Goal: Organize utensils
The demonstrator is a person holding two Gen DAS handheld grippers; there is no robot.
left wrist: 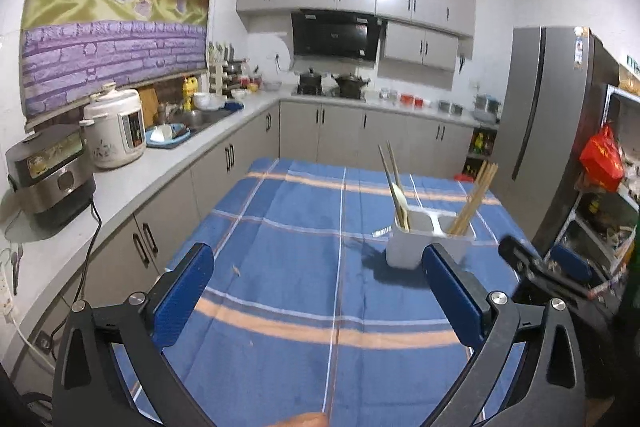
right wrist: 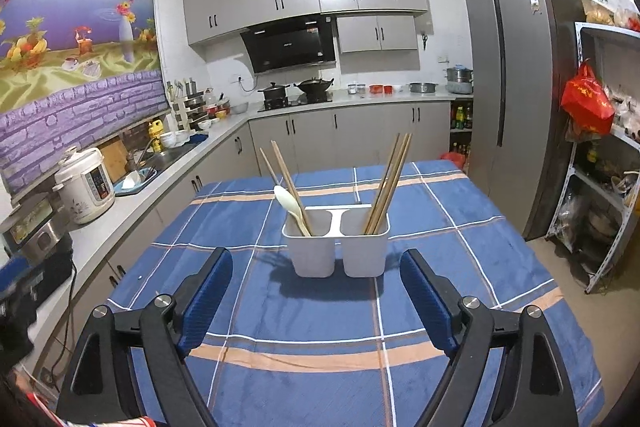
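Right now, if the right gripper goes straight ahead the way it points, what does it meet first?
Most likely the white utensil holder, which stands dead ahead of the open right gripper on the blue checked tablecloth. Nothing lies between them; the actual gap is hard to judge through the fisheye.
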